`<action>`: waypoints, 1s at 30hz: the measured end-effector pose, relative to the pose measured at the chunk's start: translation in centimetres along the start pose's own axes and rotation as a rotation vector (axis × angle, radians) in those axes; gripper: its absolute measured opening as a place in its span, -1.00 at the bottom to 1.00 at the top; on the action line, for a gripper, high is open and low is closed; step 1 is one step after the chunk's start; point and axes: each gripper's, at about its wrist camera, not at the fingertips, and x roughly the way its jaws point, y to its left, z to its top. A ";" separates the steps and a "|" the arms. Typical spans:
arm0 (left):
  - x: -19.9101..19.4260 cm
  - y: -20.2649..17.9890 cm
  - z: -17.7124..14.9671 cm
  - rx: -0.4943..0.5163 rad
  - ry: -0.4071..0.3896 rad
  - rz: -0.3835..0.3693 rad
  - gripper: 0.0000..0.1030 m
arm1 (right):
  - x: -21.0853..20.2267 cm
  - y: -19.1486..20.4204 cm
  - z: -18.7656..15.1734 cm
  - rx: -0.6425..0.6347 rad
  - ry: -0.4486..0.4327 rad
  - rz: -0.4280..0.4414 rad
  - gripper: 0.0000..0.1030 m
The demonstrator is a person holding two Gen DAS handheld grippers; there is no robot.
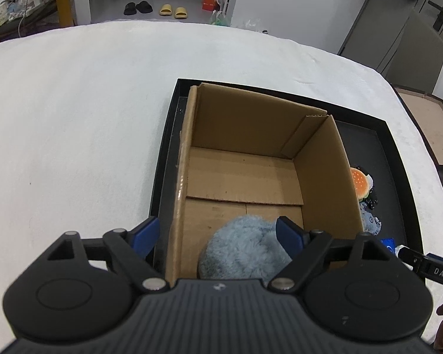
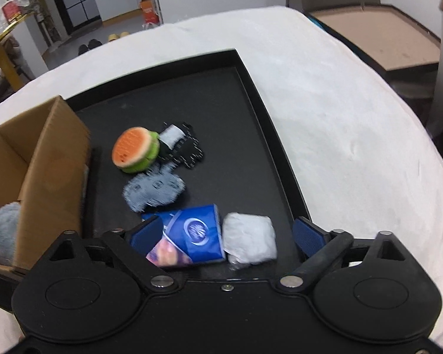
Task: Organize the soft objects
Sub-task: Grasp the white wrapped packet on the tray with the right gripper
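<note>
An open cardboard box [image 1: 251,135] stands in a black tray [image 1: 398,177] on a white cloth. A fluffy blue-grey plush [image 1: 245,250] lies in the box's near corner. My left gripper [image 1: 218,234] is open above it, one finger outside the box's left wall and the other inside, against the plush. My right gripper [image 2: 227,233] is open over the tray [image 2: 251,118], with a blue tissue packet [image 2: 198,236] and a grey-white soft packet [image 2: 249,239] between its fingers, not squeezed. A burger plush [image 2: 136,149], a black patterned cloth [image 2: 186,147] and a grey-blue cloth [image 2: 153,188] lie further in.
The white cloth [image 1: 73,118] covers a wide surface left of and behind the tray. The box [image 2: 44,162] is at the tray's left end. A brown-topped low stand [image 2: 384,38] sits off the right edge. Slippers [image 1: 172,10] lie on the floor beyond.
</note>
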 end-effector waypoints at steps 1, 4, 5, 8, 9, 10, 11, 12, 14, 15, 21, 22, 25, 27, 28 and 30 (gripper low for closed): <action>0.1 -0.2 0.1 0.007 0.004 0.003 0.64 | 0.2 -0.4 -0.1 0.007 0.004 -0.003 0.67; 0.3 -0.7 0.2 0.018 0.005 0.009 0.64 | 0.9 -1.4 -0.3 0.039 0.022 0.007 0.44; 0.4 -0.8 0.2 0.022 0.009 0.012 0.64 | 1.0 -1.7 -0.4 0.049 0.026 0.010 0.40; 0.6 -1.1 0.2 0.033 0.014 0.032 0.64 | 1.5 -2.4 -0.5 0.063 0.036 0.011 0.33; 0.7 -1.2 0.2 0.032 0.016 0.035 0.64 | 1.7 -2.5 -0.5 0.065 0.042 0.014 0.31; 0.7 -1.2 0.3 0.030 0.018 0.037 0.64 | 2.0 -2.6 -0.6 0.067 0.054 0.019 0.28; 0.7 -1.2 0.3 0.028 0.019 0.038 0.64 | 2.2 -2.8 -0.7 0.069 0.062 0.024 0.25; 0.8 -1.2 0.4 0.026 0.020 0.039 0.64 | 2.3 -2.9 -0.8 0.069 0.067 0.028 0.23; 0.9 -1.2 0.4 0.026 0.022 0.043 0.64 | 2.5 -3.0 -0.9 0.071 0.065 0.038 -0.07; 0.9 -1.3 0.4 0.028 0.023 0.046 0.64 | 2.4 -3.0 -0.9 0.073 0.061 0.047 -0.15; 1.0 -1.2 0.4 0.026 0.021 0.043 0.64 | 2.0 -2.8 -0.3 0.061 0.044 0.050 -0.16; 0.9 -1.2 0.4 0.027 0.021 0.040 0.64 | 1.9 -2.8 -0.2 0.062 0.041 0.051 -0.16; 0.8 -1.0 0.4 0.023 0.020 0.029 0.64 | 1.4 -2.6 0.1 0.063 0.024 0.049 -0.16; 0.6 -0.7 0.4 0.019 0.017 0.020 0.64 | 0.9 -2.3 0.4 0.057 0.008 0.048 -0.16; 0.6 -0.6 0.3 0.018 0.015 0.018 0.64 | 0.7 -2.1 0.5 0.054 0.001 0.049 -0.16; 0.5 -0.4 0.3 0.011 0.014 0.011 0.64 | 0.3 -1.6 0.8 0.046 -0.010 0.057 -0.16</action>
